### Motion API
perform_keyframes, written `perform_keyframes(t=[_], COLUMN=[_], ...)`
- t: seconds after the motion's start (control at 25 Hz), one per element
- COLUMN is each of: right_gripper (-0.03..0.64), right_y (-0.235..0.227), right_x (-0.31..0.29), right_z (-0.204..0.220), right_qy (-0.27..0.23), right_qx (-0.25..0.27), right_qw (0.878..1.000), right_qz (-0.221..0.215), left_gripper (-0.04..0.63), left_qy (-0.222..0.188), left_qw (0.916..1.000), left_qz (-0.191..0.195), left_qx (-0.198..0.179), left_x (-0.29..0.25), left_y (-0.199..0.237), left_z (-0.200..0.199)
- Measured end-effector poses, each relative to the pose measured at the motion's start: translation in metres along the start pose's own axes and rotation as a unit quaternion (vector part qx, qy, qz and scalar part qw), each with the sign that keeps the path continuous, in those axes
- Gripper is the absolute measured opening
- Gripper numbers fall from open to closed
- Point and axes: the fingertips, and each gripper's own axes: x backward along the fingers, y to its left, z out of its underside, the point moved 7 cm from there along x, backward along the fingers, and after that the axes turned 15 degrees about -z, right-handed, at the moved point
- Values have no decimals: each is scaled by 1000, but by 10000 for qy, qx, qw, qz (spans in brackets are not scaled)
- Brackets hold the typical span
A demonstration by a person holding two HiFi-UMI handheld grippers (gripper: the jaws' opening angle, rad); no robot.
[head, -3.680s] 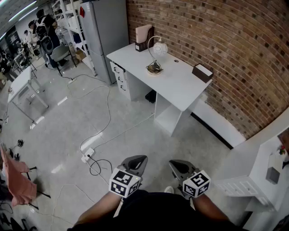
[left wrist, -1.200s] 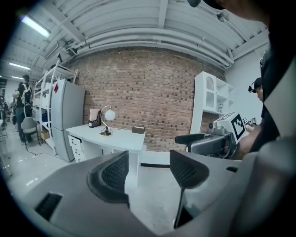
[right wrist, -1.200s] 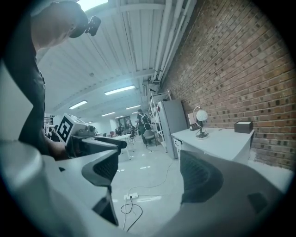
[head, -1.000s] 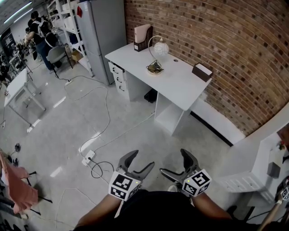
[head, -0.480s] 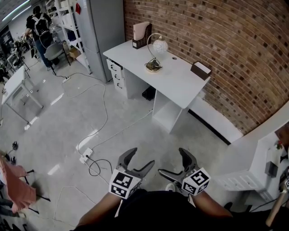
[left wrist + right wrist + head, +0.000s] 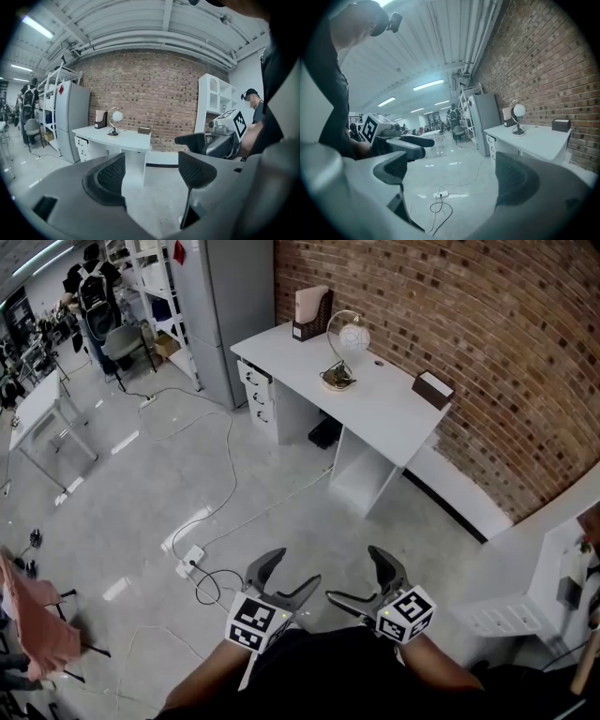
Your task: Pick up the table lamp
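The table lamp (image 6: 342, 357) has a curved metal arm, a white globe and a round base. It stands on the white desk (image 6: 394, 418) against the brick wall, far ahead of both grippers. It also shows small in the left gripper view, lamp (image 6: 114, 123), and in the right gripper view, lamp (image 6: 517, 117). My left gripper (image 6: 292, 576) is open; its jaws have just been opening, with nothing between them (image 6: 152, 171). My right gripper (image 6: 356, 577) is open and empty too (image 6: 450, 173). Both are held low, close to my body.
On the desk stand a brown file holder (image 6: 312, 310) and a small brown box (image 6: 431, 388). A grey cabinet (image 6: 220, 306) stands left of the desk. A power strip with cables (image 6: 192, 561) lies on the floor. A white shelf unit (image 6: 534, 587) is at the right, and people (image 6: 94, 296) are at the far left.
Both grippers were shut in the earliest frame and now stand open. The desk and lamp have shifted to the right in the head view.
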Motion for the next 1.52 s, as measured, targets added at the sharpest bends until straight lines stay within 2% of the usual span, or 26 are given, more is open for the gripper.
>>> perform_keyframes(t=[0.16,0.32,0.68,0.88,1.04,1.2,1.52], right_gripper=[591,589,581,578,577,575,571], right_y=[10,13,-12,-50,-91,-139,-230], right_x=[-18,-26,-49,-65,-82,-96,-115], right_z=[3,8,3,-4,-21,-44,-91], right_qy=[-19,55,10,-76,-223,-331,-412], right_qx=[-22,-170,-268,-390,-367,-294,-172], right_qw=[10000,9998,9996,9992,9991,9990,9990], right_qz=[25,31,35,57,33,61,18], left_gripper=[353,353,353,352,353,351,352], left_qy=[116,151,256,420,402,308,265], left_qw=[9999,9998,9994,9990,9992,9991,9992], left_qz=[29,-8,47,58,10,35,18], left_qx=[-35,138,240,142,-40,-275,-308], left_x=[11,14,-8,-38,-77,-122,-208], left_y=[21,35,53,71,92,107,133], left_z=[12,17,15,10,-5,-36,-84])
